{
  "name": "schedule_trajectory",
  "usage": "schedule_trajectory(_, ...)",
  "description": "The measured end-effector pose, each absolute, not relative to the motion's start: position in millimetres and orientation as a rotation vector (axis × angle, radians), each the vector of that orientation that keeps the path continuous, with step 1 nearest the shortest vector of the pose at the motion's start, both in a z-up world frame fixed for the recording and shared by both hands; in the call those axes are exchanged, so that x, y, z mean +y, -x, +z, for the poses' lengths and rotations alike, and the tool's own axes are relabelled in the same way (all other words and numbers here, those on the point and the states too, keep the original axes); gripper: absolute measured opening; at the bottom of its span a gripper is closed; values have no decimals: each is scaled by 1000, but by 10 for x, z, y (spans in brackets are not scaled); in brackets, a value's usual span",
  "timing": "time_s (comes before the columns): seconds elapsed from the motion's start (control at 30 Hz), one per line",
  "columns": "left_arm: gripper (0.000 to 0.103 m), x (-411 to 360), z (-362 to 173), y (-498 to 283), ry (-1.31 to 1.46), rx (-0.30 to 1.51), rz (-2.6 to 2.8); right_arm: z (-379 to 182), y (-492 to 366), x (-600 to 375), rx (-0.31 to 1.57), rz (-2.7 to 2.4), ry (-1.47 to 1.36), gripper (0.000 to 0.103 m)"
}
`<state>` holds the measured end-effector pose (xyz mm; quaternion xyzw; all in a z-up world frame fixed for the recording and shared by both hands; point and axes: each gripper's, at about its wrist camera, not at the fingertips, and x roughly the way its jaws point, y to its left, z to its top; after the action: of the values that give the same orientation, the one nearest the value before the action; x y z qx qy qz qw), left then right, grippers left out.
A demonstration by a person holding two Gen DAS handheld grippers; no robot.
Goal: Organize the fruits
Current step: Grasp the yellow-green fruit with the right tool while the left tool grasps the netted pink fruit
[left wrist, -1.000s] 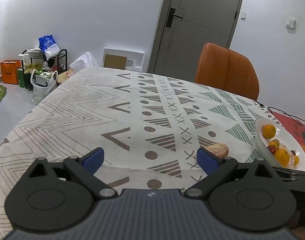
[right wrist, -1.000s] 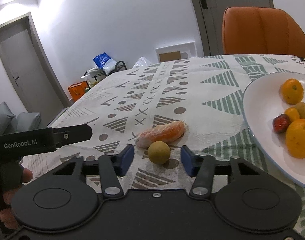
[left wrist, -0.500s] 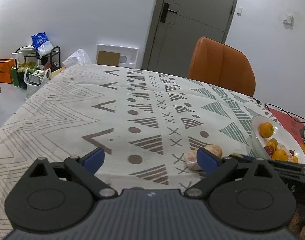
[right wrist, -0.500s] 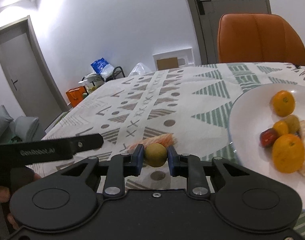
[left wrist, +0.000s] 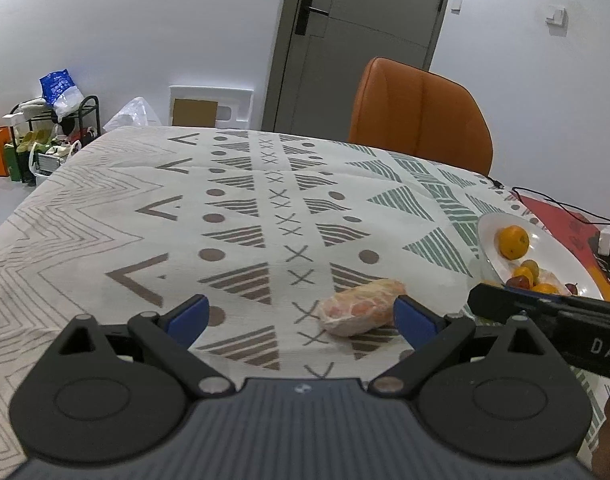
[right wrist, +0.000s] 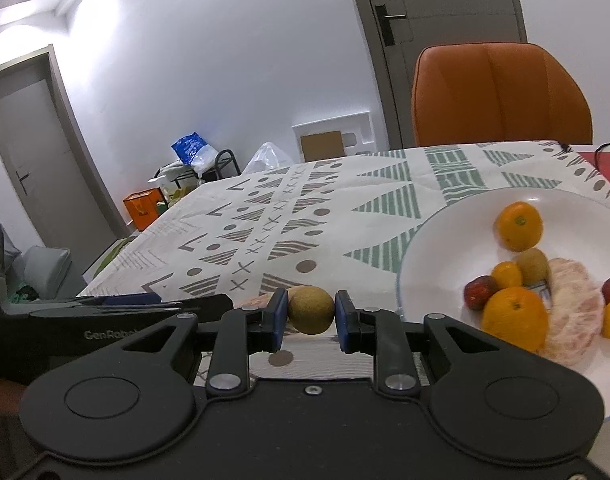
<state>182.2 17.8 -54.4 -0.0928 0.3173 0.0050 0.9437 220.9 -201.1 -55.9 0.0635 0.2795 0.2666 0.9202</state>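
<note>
My right gripper (right wrist: 310,315) is shut on a small brown-green kiwi (right wrist: 310,309), lifted off the patterned tablecloth (right wrist: 345,216). To its right stands a white plate (right wrist: 437,256) holding oranges, another kiwi, small red fruits and a wrapped peeled fruit (right wrist: 573,316). A second wrapped peeled orange fruit (left wrist: 361,307) lies on the cloth just ahead of my left gripper (left wrist: 301,318), which is open, its right fingertip (left wrist: 413,320) beside the fruit. The right gripper's body (left wrist: 545,320) crosses the left wrist view at right, with the plate (left wrist: 489,232) behind it.
An orange chair (left wrist: 421,116) stands at the table's far side. A black cable (left wrist: 553,204) and a red mat (left wrist: 557,220) lie at the far right. Bags and a rack (left wrist: 49,132) crowd the floor beyond the left edge.
My right gripper closed on the kiwi and raised it from the cloth, drifting toward the plate. My left gripper moved right, bringing the wrapped fruit between its open fingers.
</note>
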Motion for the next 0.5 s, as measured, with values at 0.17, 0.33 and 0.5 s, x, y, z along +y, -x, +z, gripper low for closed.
schedule_trajectory(0.17,98,84,-560,-1872,184,649,-8,-544,-2189,-2110,566,522,-131,24)
schedule_trajectory(0.33,97,4,-604,-1960,184,663,-20,-542,-2167,-2235,560,496,-143,24)
schedule_trajectory(0.5,94,-73,-654,-2042,180,682,-21,-531,-2169,-2344,551,473,-155,24)
